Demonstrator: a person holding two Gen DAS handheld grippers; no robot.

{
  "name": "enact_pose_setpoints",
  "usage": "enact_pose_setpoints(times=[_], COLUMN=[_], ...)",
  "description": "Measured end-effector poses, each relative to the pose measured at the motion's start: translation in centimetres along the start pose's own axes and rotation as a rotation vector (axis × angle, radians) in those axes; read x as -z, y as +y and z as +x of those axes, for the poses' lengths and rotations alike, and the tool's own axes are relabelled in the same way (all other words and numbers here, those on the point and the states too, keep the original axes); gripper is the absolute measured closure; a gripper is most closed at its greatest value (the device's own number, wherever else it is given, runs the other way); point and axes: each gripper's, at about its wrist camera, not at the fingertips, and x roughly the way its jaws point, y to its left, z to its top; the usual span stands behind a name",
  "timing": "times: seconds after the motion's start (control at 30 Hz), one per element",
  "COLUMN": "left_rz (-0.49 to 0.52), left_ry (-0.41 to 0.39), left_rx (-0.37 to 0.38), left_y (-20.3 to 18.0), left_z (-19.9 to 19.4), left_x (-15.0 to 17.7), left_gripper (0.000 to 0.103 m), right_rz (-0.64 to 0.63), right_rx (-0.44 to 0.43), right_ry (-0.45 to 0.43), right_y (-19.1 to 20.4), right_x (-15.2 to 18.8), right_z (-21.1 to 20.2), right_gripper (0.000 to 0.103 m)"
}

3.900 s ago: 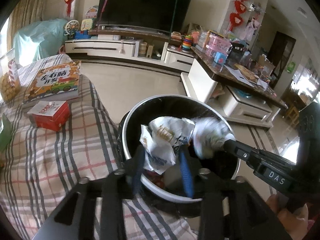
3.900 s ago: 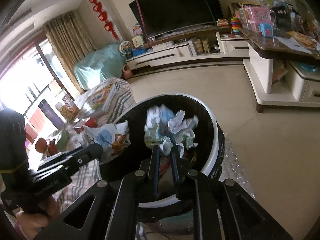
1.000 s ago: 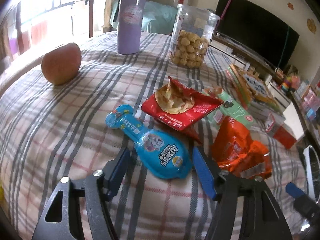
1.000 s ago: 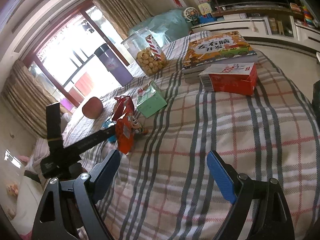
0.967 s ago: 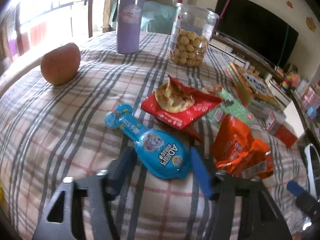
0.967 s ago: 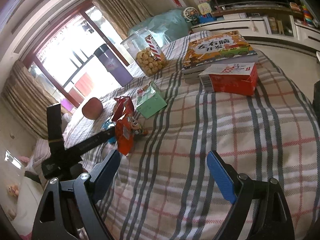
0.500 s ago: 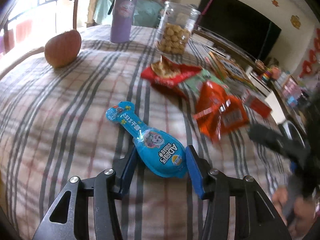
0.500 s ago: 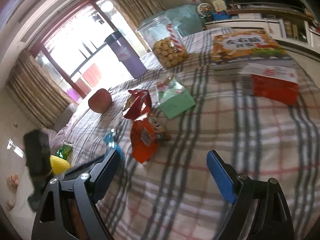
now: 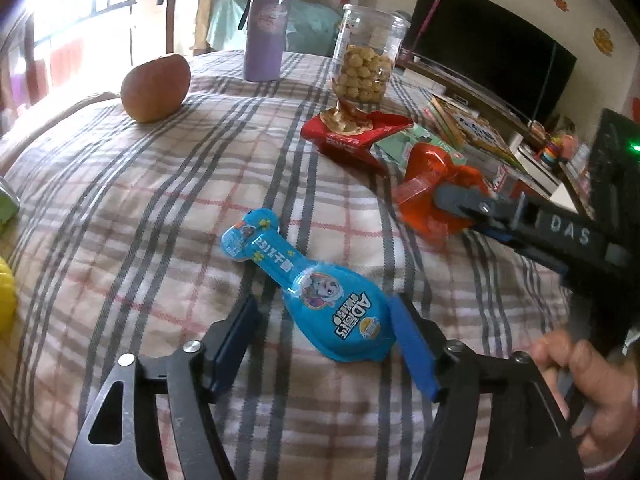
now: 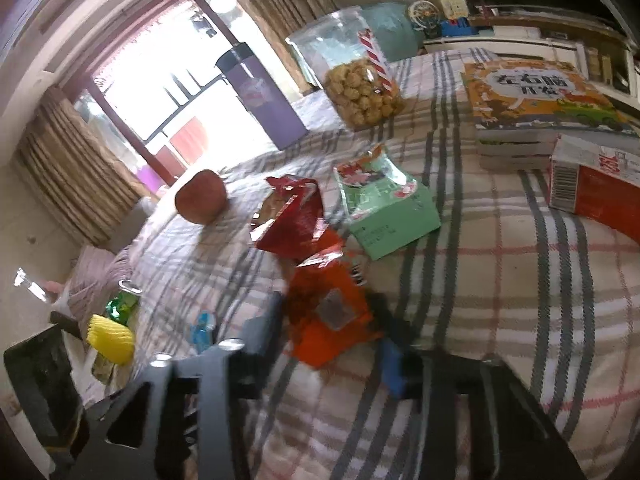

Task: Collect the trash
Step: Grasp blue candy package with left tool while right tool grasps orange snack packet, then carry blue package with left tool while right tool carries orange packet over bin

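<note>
The left tongs [image 9: 324, 340] are spread and widening. The fat end of the blue snack pouch [image 9: 316, 292] lies between the blue pads; the right pad touches its edge, while the left pad [image 9: 236, 340] stands clear, so nothing is pinched. The pouch lies flat on the plaid desk cloth [image 9: 120, 208], narrow end pointing away. If the tongs close without dropping lower, the pads could skate over the glossy dome and squirt the pouch forward. Closing too low could gather the cloth with it.

The right tongs [image 10: 332, 332] are closing around the orange wrapper [image 10: 328, 304], which sits between the jaws. That view is blurred, so whether the pads already press on the foil cannot be told. In the left view the far finger lies across the crumpled wrapper. A thin, springy wrapper may crush into a fold and slip out when lifted.

The red chip bag [image 10: 292, 216] lies just beside the orange wrapper, possibly overlapping it, so it could be dragged along and spill its chips. The green box [image 10: 384, 208] sits close on the other side and may get nudged. The apple [image 9: 156, 88], cookie jar [image 9: 366, 64] and purple flask [image 9: 266, 26] stand well apart, out of harm's way.
</note>
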Motion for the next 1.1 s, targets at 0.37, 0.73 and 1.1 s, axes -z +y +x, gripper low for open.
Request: enact_pose_setpoints(times=[0.37,0.73,1.1], left_rz=[0.012,0.061,0.156], left_ry=[-0.02,-0.034,-0.024], left_rx=[0.002,0.097,0.189], left_y=[-0.7,-3.9,-9.2], left_z=[0.1,-2.2,-3.0], left_x=[0.2,2.2,2.9], left_gripper=[0.054,0.054,0.054], right_rz=[0.028,0.058,0.104], right_rx=[0.004,0.002,0.054], right_ry=[-0.04,-0.093,-0.139], right_y=[-1.4,-2.8,-5.8], right_x=[2.5,4.5,6.1], right_z=[-5.1,-10.5,-15.3], right_gripper=[0.101,0.102,0.102])
